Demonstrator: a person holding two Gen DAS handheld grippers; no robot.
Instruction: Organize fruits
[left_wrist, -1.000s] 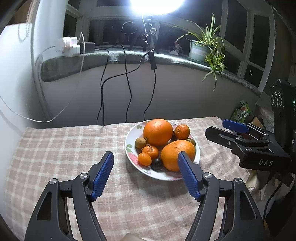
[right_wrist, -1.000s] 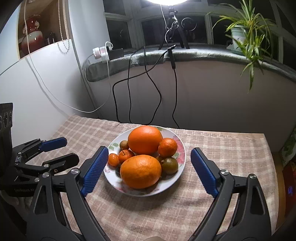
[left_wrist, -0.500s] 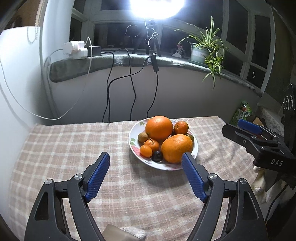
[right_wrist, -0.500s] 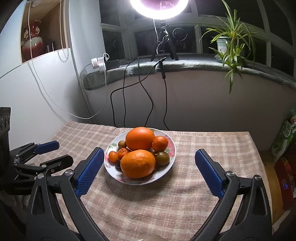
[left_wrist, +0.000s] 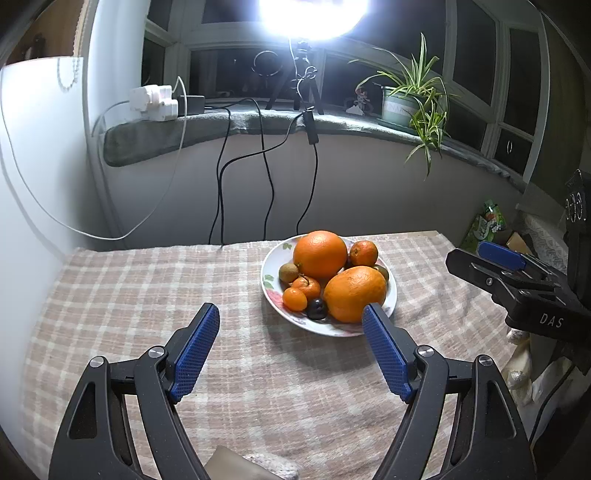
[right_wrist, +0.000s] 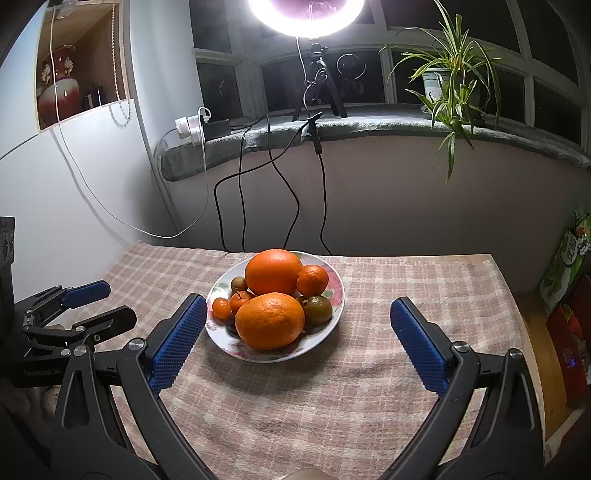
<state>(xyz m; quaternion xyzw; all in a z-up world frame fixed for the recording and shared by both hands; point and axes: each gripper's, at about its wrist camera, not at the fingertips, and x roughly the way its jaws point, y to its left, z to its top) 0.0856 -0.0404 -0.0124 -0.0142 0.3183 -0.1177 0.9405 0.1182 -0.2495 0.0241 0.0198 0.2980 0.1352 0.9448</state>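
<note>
A white flowered plate (left_wrist: 271, 284) (right_wrist: 334, 314) sits on the checked tablecloth, piled with fruit: two big oranges (left_wrist: 320, 254) (right_wrist: 269, 320), small tangerines (left_wrist: 364, 253) (right_wrist: 312, 280), a kiwi-like brown fruit (left_wrist: 288, 272), a greenish one (right_wrist: 317, 310) and a dark plum (left_wrist: 317, 309). My left gripper (left_wrist: 291, 314) is open and empty, just short of the plate's near left rim. My right gripper (right_wrist: 295, 306) is open and empty, straddling the plate from the near side above the cloth. Each gripper shows in the other's view: the right (left_wrist: 491, 258), the left (right_wrist: 96, 302).
The checked tablecloth (left_wrist: 147, 288) (right_wrist: 406, 288) covers the table; its right edge (right_wrist: 517, 314) drops to bags on the floor (right_wrist: 569, 266). Behind are a wall with hanging cables (left_wrist: 266, 177), a sill with a power strip (left_wrist: 155, 103), ring light (right_wrist: 306, 14) and potted plant (left_wrist: 406, 99).
Both grippers have pulled back and risen away from the plate, so it looks smaller and farther. Both stay open and empty. The fruit has not moved.
</note>
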